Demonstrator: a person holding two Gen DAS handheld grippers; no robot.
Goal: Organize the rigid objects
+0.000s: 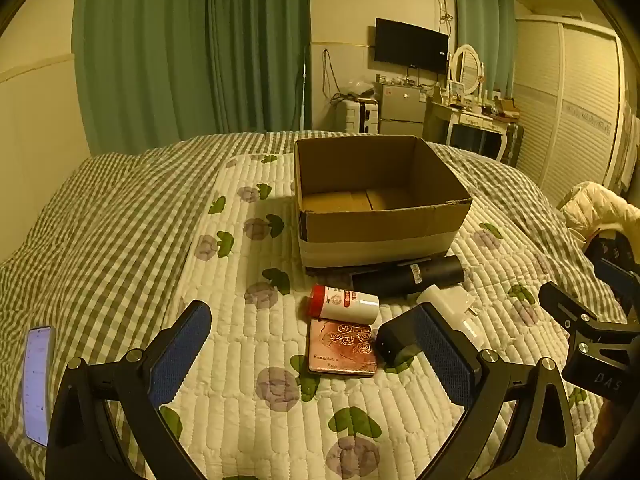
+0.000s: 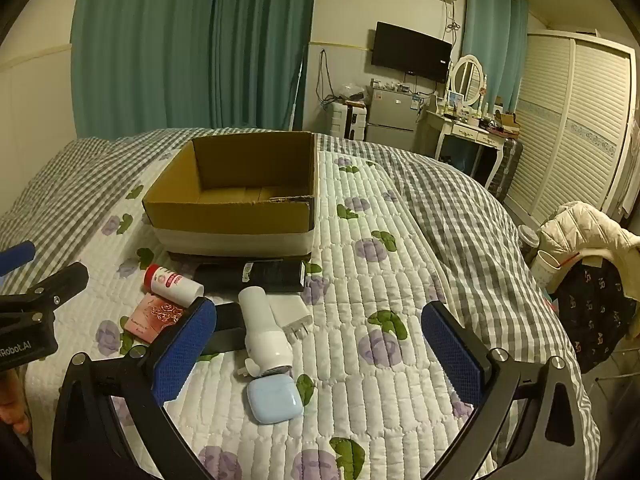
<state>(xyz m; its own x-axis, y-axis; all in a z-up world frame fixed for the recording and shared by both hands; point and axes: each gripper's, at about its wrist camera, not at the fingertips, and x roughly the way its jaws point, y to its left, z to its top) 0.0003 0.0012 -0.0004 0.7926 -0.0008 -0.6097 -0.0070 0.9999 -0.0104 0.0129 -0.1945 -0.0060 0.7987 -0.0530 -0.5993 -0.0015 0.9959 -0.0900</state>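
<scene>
Box open on the quilt, nothing visible inside. Items cluster at its 6 o'clock: black tube lies against the box front, long axis parallel to it; bottle on its side, red cap toward 10 o'clock; pink tin flat; white device, blue case. Left gripper and right gripper both spread wide, holding nothing

Left tool spread wide; right tool likewise, both unloaded.
</scene>
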